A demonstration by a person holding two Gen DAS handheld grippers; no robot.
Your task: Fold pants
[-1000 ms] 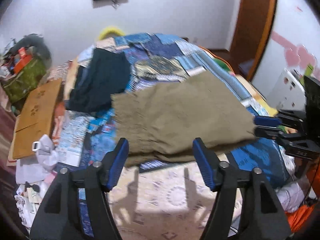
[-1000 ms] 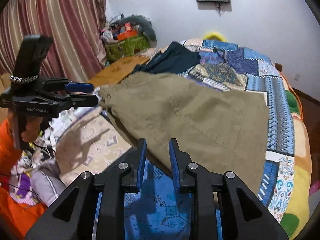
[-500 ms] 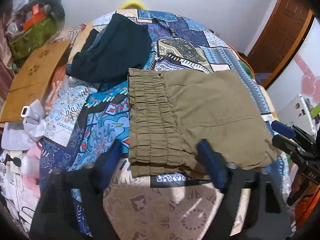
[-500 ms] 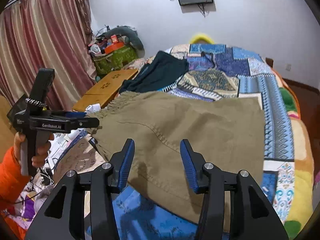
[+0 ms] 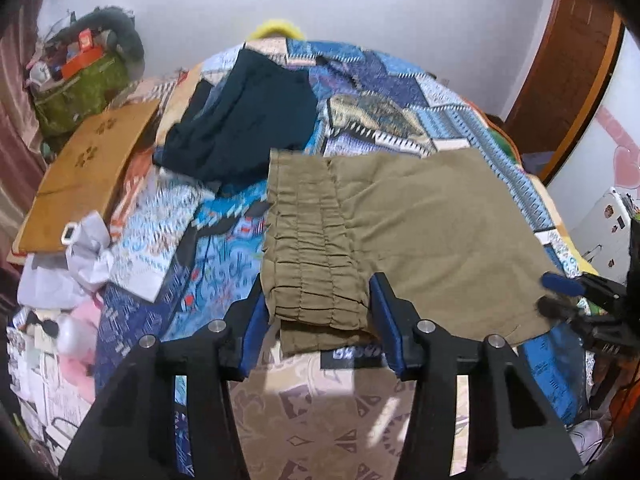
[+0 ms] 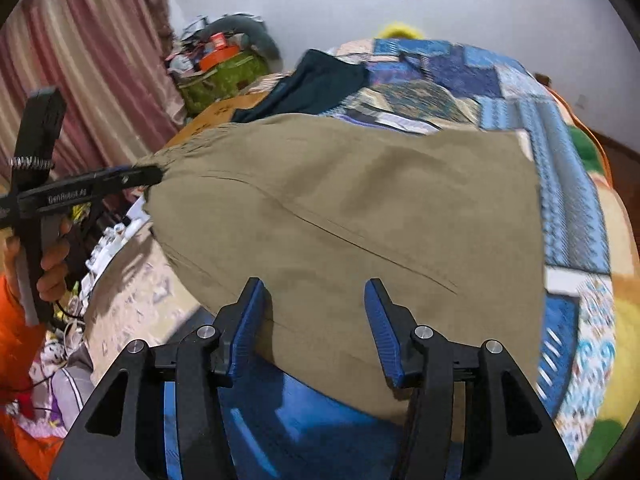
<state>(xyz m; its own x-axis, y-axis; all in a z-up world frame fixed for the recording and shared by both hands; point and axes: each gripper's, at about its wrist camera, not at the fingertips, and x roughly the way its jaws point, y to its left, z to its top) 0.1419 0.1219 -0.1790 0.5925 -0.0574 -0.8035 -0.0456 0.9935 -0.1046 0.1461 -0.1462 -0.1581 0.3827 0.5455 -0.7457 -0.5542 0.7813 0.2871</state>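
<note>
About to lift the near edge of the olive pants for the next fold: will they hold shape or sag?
Probably sag: the olive pants drape limply over the patchwork quilt. The gathered waistband looks thicker, likely bunching. Woven cloth, probably not slippery.

I see the olive-khaki cotton pants (image 5: 420,232), folded into a broad, nearly flat rectangle on the bed. Their gathered elastic waistband (image 5: 308,248) runs along the left edge, layers stacked, with a long seam (image 6: 352,236) crossing the top face.
</note>
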